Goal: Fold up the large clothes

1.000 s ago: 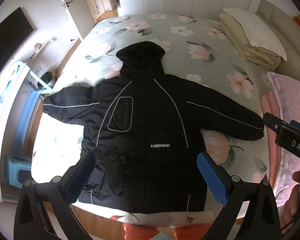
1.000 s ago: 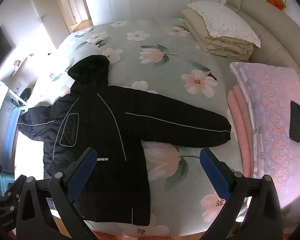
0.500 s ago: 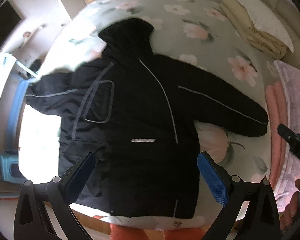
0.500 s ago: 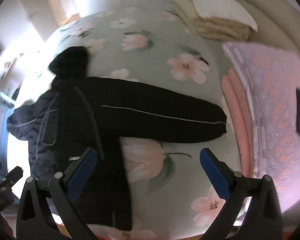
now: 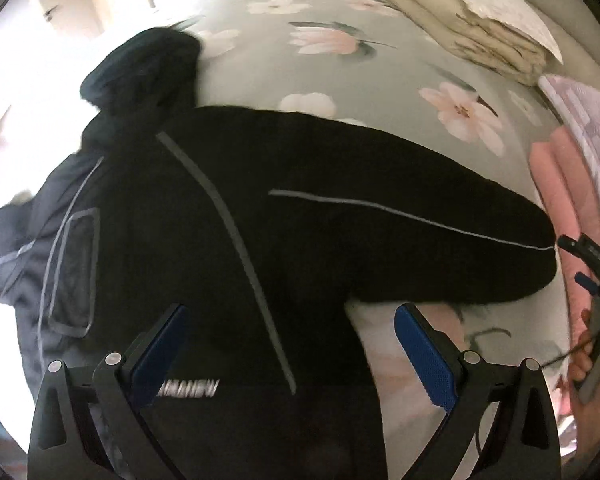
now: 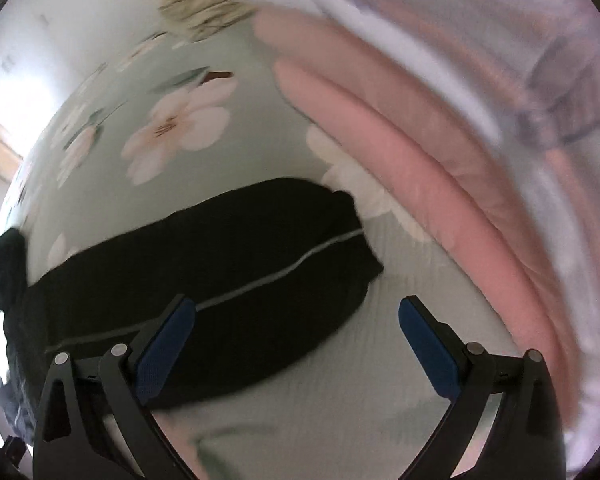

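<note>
One black jacket point(image 5: 260, 240), two open grippers point(image 5: 288, 344) point(image 6: 296, 344), one folded beige quilt point(image 5: 472, 28), one pink blanket stack point(image 6: 400, 152)

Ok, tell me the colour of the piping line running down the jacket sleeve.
Grey piping on the black jacket sleeve; clearest in the right wrist view.

The setting was a home bedroom: a bed point(image 5: 380, 92) with a floral sheet, folded quilts point(image 5: 472, 28) stacked at its far end.

Your jacket point(image 5: 260, 240) lies flat on the bed point(image 5: 380, 80), hood point(image 5: 140, 68) at the far end. Its sleeve point(image 6: 220, 264) reaches right toward the folded blankets point(image 6: 400, 152); folded bedding point(image 5: 472, 28) sits behind those.
</note>
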The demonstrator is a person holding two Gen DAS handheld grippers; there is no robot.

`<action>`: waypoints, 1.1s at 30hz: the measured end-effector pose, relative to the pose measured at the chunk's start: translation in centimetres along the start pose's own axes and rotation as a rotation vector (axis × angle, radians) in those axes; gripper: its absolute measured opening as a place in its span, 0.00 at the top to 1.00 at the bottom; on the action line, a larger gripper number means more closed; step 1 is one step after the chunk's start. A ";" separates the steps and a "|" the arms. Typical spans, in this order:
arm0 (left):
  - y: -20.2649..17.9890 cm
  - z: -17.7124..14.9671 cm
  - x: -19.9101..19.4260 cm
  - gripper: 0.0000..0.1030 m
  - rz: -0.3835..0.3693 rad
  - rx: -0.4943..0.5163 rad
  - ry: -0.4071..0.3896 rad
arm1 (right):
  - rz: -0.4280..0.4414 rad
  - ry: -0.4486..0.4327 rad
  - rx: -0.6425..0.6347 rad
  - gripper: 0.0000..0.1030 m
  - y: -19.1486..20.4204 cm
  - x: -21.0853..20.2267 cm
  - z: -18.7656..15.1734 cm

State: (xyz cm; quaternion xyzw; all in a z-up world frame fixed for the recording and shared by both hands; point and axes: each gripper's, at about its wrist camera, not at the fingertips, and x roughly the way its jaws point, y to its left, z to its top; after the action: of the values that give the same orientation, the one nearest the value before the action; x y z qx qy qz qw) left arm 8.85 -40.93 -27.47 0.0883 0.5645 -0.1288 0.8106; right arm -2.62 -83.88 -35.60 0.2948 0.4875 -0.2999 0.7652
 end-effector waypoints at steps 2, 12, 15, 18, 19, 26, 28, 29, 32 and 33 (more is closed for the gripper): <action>-0.8 0.6 1.7 0.01 -0.006 0.025 -0.013 | -0.007 0.007 0.009 0.03 -0.7 2.7 0.5; -2.4 2.3 7.3 0.06 -0.020 0.097 -0.012 | 0.053 0.010 -0.020 0.55 -1.0 5.0 1.4; -3.3 3.5 8.7 0.19 -0.044 0.128 -0.016 | 0.056 -0.100 -0.140 0.63 2.1 0.8 2.3; -3.8 4.6 10.7 0.23 -0.092 0.121 -0.007 | 0.012 -0.212 -0.211 0.63 3.6 -2.4 3.1; -4.0 4.8 11.8 0.26 -0.105 0.119 0.003 | -0.018 -0.228 -0.227 0.63 3.8 -2.4 3.4; -6.1 4.8 15.6 0.24 -0.031 0.178 0.019 | -0.115 -0.041 -0.203 0.61 1.7 6.8 3.3; -6.1 4.9 15.7 0.23 -0.038 0.172 0.019 | -0.108 -0.046 -0.176 0.59 0.6 6.9 2.9; -6.0 5.0 15.5 0.23 -0.049 0.170 0.018 | -0.118 -0.041 -0.172 0.59 0.8 6.8 3.0; -4.7 4.8 14.0 0.25 -0.104 0.147 0.008 | -0.151 -0.046 -0.198 0.62 2.7 6.5 3.5; -3.9 4.6 13.2 0.25 -0.128 0.129 0.000 | -0.150 -0.060 -0.210 0.62 3.4 5.8 3.7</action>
State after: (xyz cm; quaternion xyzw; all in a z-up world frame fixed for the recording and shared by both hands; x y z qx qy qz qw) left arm 16.14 -47.43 -38.23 0.1038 0.5595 -0.2165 0.7933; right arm 3.99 -85.45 -39.13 0.1666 0.5137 -0.3125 0.7815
